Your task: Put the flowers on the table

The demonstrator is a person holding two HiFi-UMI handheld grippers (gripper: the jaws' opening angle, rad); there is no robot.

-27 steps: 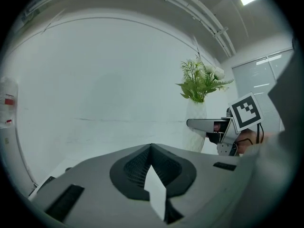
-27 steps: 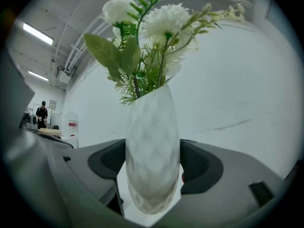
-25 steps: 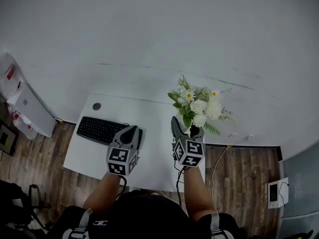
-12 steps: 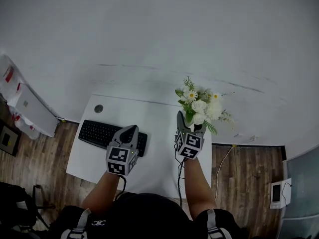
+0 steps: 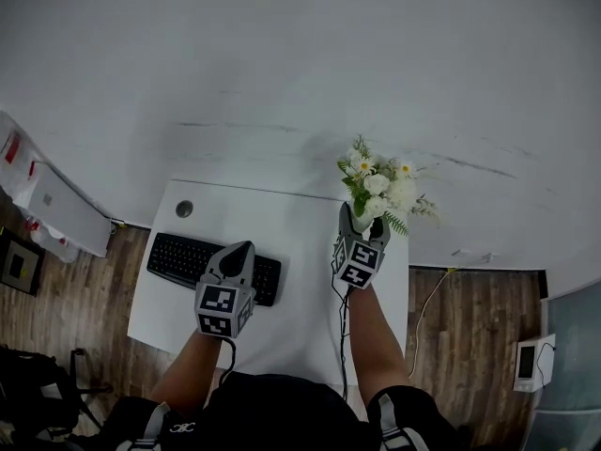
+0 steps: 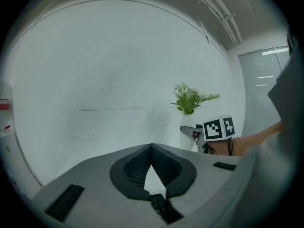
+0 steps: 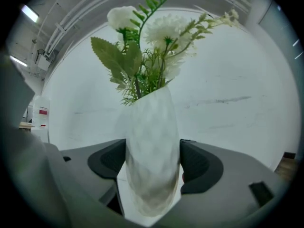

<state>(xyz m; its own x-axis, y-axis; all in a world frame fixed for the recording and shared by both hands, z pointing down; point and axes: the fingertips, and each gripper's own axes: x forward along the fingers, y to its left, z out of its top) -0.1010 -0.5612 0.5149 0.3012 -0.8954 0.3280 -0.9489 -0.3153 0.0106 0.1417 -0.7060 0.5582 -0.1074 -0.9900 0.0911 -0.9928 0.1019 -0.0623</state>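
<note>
A bunch of white flowers (image 5: 380, 184) with green leaves stands in a white ribbed vase (image 7: 152, 151). My right gripper (image 5: 362, 225) is shut on the vase's body, one pad on each side, and holds it upright over the far right part of the white table (image 5: 291, 224). In the right gripper view the flowers (image 7: 152, 42) rise above the jaws. My left gripper (image 5: 237, 254) is shut with nothing in it and hovers over the black keyboard (image 5: 183, 256). The left gripper view shows the flowers (image 6: 191, 99) and the right gripper's marker cube (image 6: 218, 127) off to the right.
The keyboard lies on the table's left half, with a round cable hole (image 5: 184, 209) behind it. A white wall (image 5: 300, 64) stands just beyond the table. A white cabinet (image 5: 56, 216) is at the left. A cable (image 5: 427, 299) and a small device (image 5: 526, 363) lie on the wooden floor.
My right gripper has carried the vase forward and lower, towards the table's far right corner. The left gripper has also moved forward over the keyboard. Both grips look unchanged.
</note>
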